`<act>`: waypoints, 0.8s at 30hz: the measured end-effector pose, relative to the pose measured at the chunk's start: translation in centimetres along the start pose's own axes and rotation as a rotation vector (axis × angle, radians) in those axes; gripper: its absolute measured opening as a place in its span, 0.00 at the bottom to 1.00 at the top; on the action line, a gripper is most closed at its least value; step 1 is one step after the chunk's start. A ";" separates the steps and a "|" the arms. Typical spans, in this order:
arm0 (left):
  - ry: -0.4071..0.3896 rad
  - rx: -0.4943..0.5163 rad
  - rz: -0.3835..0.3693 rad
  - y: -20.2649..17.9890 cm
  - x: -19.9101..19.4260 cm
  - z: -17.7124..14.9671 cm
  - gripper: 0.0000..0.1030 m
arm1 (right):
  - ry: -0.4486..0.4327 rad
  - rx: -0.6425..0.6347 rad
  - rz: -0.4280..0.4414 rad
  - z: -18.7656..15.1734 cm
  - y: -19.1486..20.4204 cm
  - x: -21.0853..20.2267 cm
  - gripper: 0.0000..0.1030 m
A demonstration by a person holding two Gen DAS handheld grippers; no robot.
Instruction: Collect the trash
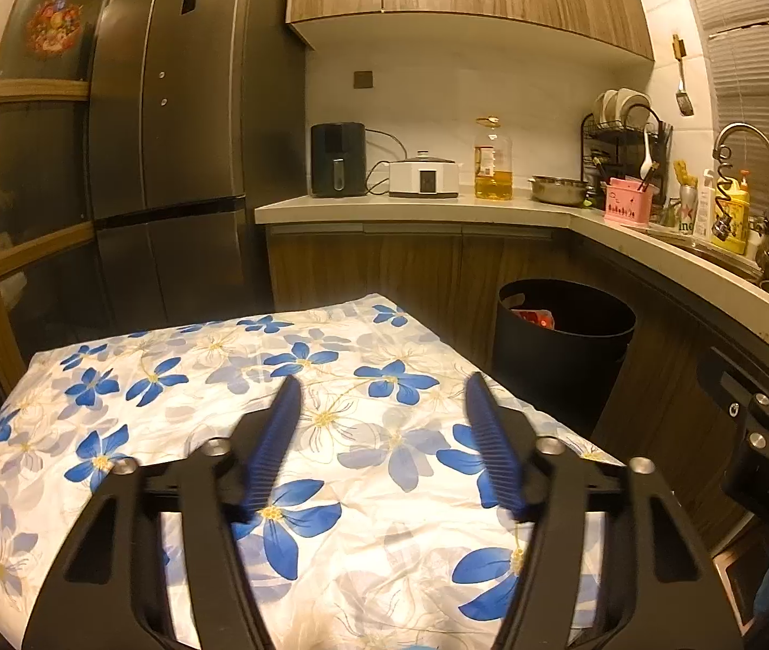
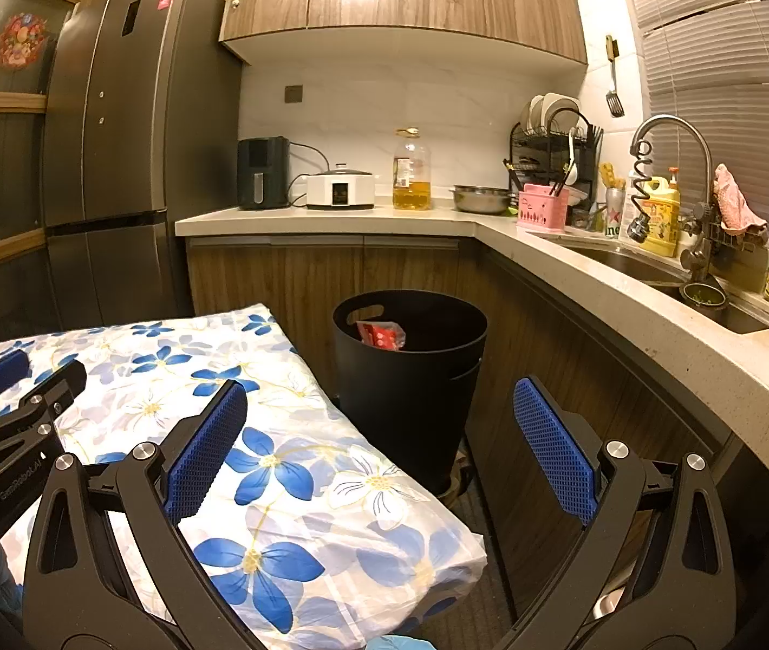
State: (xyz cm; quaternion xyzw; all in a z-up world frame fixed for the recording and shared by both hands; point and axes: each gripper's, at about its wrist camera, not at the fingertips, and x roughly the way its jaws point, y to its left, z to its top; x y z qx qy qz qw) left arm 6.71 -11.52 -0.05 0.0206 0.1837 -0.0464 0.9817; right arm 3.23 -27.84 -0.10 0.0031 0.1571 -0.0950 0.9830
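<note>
A black trash bin (image 1: 563, 368) (image 2: 409, 395) stands on the floor beside the table, with a red wrapper (image 1: 533, 318) (image 2: 382, 335) lying inside it. My left gripper (image 1: 382, 392) hovers over the blue-flowered tablecloth (image 1: 195, 395) with its jaws apart and nothing between them. My right gripper (image 2: 379, 390) stands open at the table's right edge, pointing toward the bin, with nothing held. The left gripper (image 2: 21, 374) also shows at the left of the right wrist view. No loose trash shows on the cloth.
A kitchen counter (image 2: 330, 219) wraps around the back and right, carrying an air fryer (image 2: 262, 173), a cooker, an oil bottle (image 2: 411, 176), a dish rack and a sink (image 2: 650, 265). A tall fridge (image 2: 124, 162) stands at the left. Cabinet doors line the narrow floor gap.
</note>
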 end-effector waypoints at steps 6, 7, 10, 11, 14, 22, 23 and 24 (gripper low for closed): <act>0.000 0.010 -0.013 -0.4 -0.1 0.2 0.56 | -0.003 0.002 -0.002 0.0 -0.1 0.0 0.95; 0.000 0.009 -0.011 -0.4 -0.1 0.1 0.56 | -0.004 0.002 -0.003 0.0 -0.1 0.0 0.95; 0.007 0.003 -0.012 -0.3 0.0 0.2 0.56 | -0.004 0.002 -0.004 0.0 0.0 0.0 0.95; 0.007 0.002 -0.009 -0.3 0.0 0.2 0.56 | -0.004 0.001 -0.005 0.0 0.0 0.0 0.95; 0.005 0.005 -0.001 -0.4 -0.1 0.2 0.57 | -0.005 0.002 -0.005 0.0 0.0 0.0 0.95; -0.008 -0.009 0.027 -0.3 -0.6 0.3 0.86 | -0.004 0.004 -0.008 0.1 0.0 -0.1 0.95; -0.009 -0.011 0.026 -0.3 -0.6 0.3 0.87 | -0.005 0.005 -0.006 0.1 0.0 -0.2 0.95; -0.009 -0.012 0.023 -0.3 -0.7 0.3 0.87 | -0.006 0.004 -0.007 0.1 0.0 -0.2 0.95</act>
